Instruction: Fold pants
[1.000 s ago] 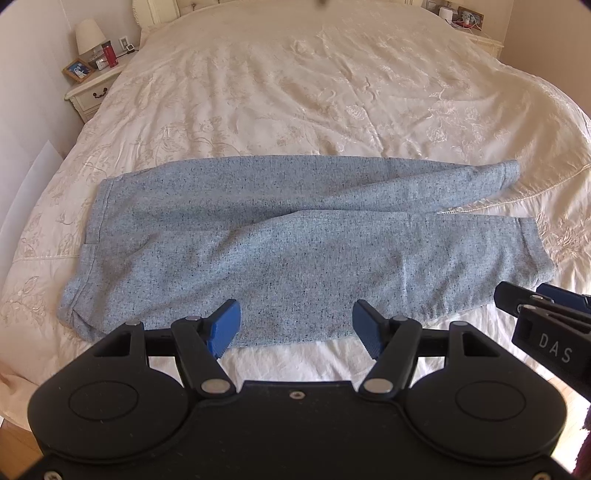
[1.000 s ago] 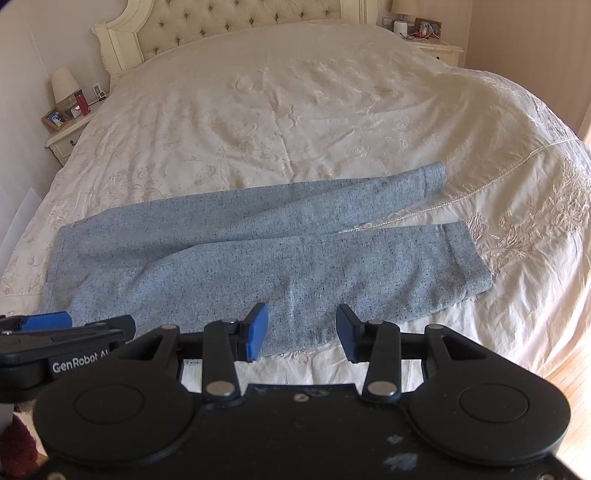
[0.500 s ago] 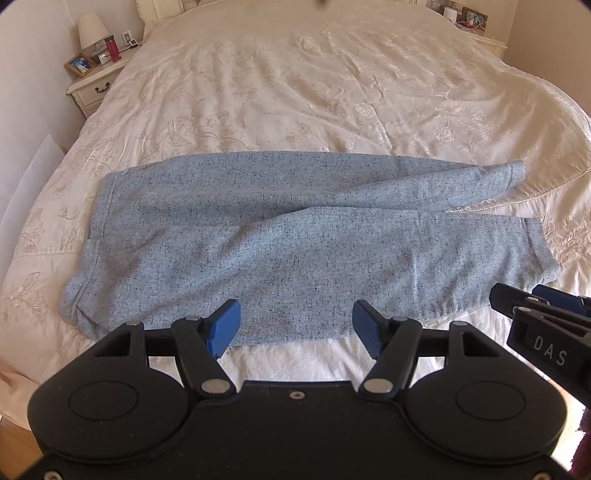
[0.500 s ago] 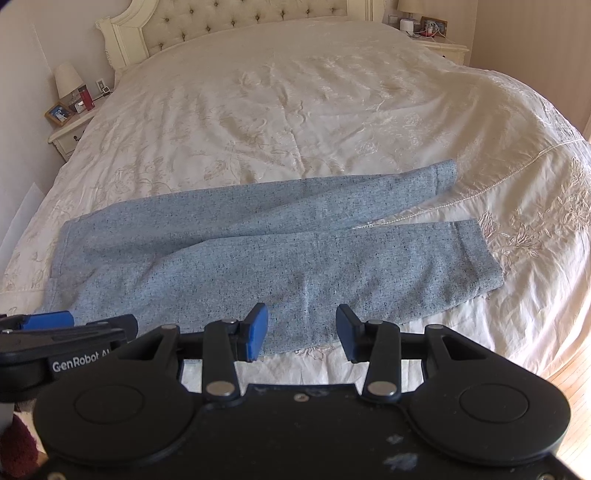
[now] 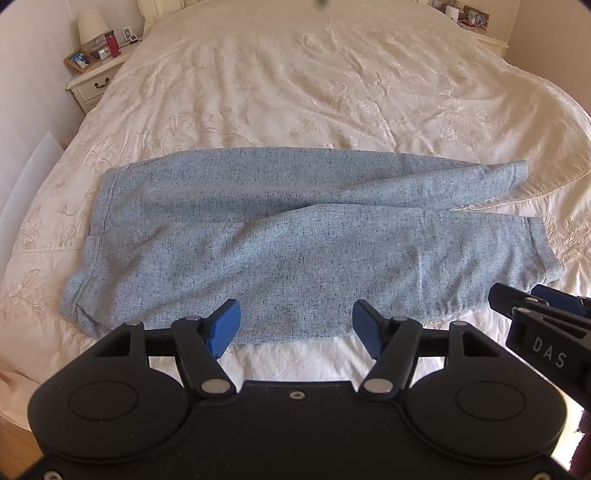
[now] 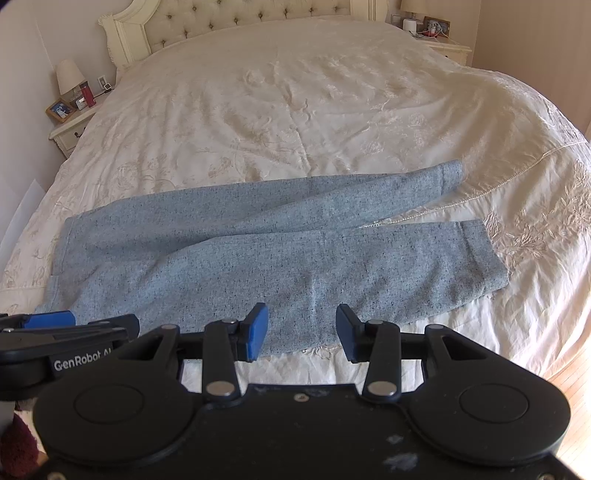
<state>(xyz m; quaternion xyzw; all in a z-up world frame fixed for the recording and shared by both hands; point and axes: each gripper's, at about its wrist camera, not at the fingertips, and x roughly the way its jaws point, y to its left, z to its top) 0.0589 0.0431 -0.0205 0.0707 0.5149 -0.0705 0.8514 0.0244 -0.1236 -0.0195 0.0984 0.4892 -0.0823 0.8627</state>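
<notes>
Light blue speckled pants [image 5: 280, 236] lie flat across the cream bedspread [image 5: 314, 85], waistband to the left, both legs running right with the cuffs apart. They also show in the right wrist view [image 6: 258, 254]. My left gripper [image 5: 295, 328] is open and empty, above the near edge of the pants. My right gripper [image 6: 301, 330] is open and empty, above the near leg's lower edge. The right gripper shows at the right edge of the left wrist view [image 5: 543, 317]. The left gripper shows at the left edge of the right wrist view [image 6: 62, 328].
A nightstand [image 5: 94, 83] with a lamp and photo frame stands at the far left. A tufted headboard [image 6: 236, 22] is at the back. A second nightstand [image 6: 443, 40] is at the far right. Wooden floor [image 6: 576, 373] shows beyond the bed's right edge.
Both grippers have moved slightly forward toward the bed, so the pants sit a little higher and closer in view. The pants have not moved. Both jaws stay open.
</notes>
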